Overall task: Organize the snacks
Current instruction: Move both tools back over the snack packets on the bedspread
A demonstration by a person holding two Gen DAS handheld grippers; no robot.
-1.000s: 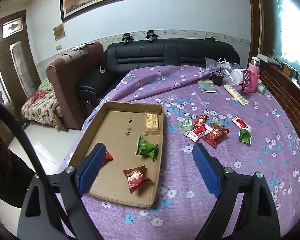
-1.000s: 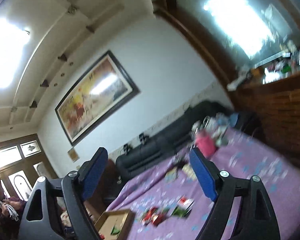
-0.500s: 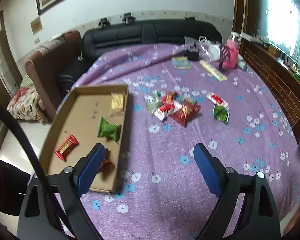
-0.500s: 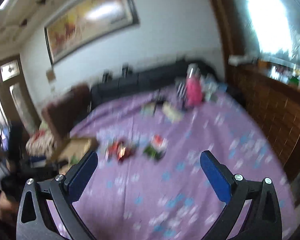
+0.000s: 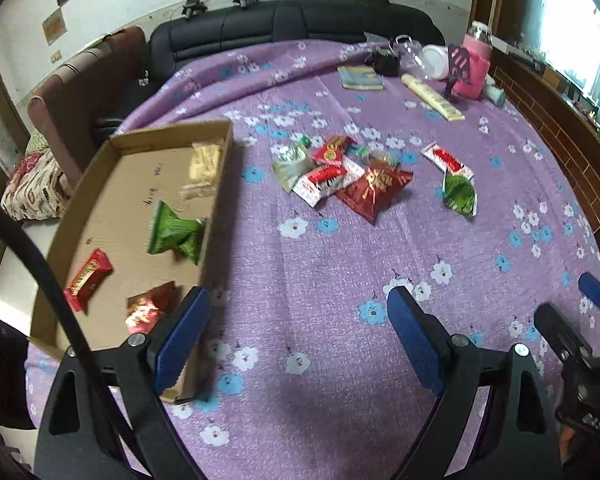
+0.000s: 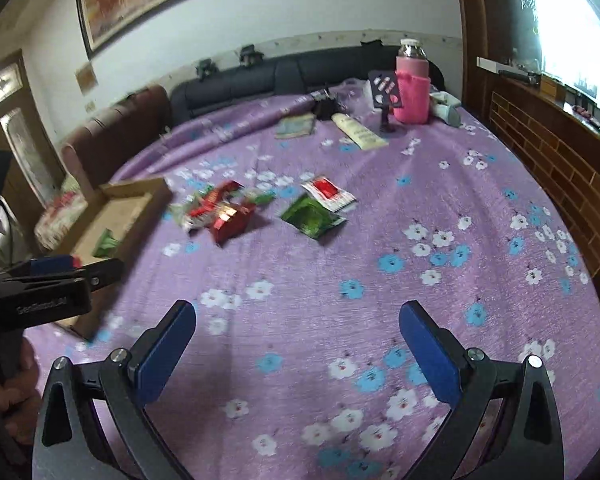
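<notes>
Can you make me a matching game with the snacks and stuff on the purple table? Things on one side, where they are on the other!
Things:
1. green snack bag
2. big dark red packet
3. pink bottle
4. left gripper

Places or states:
A. at the far edge of the table, near the sofa
B. open, holding nothing
C. inside the cardboard box
D. in the loose snack pile on the cloth

Pairs: 1-C, 2-D, 3-A, 4-B

Pink bottle (image 6: 411, 88) stands near black sofa (image 5: 292, 20).
</notes>
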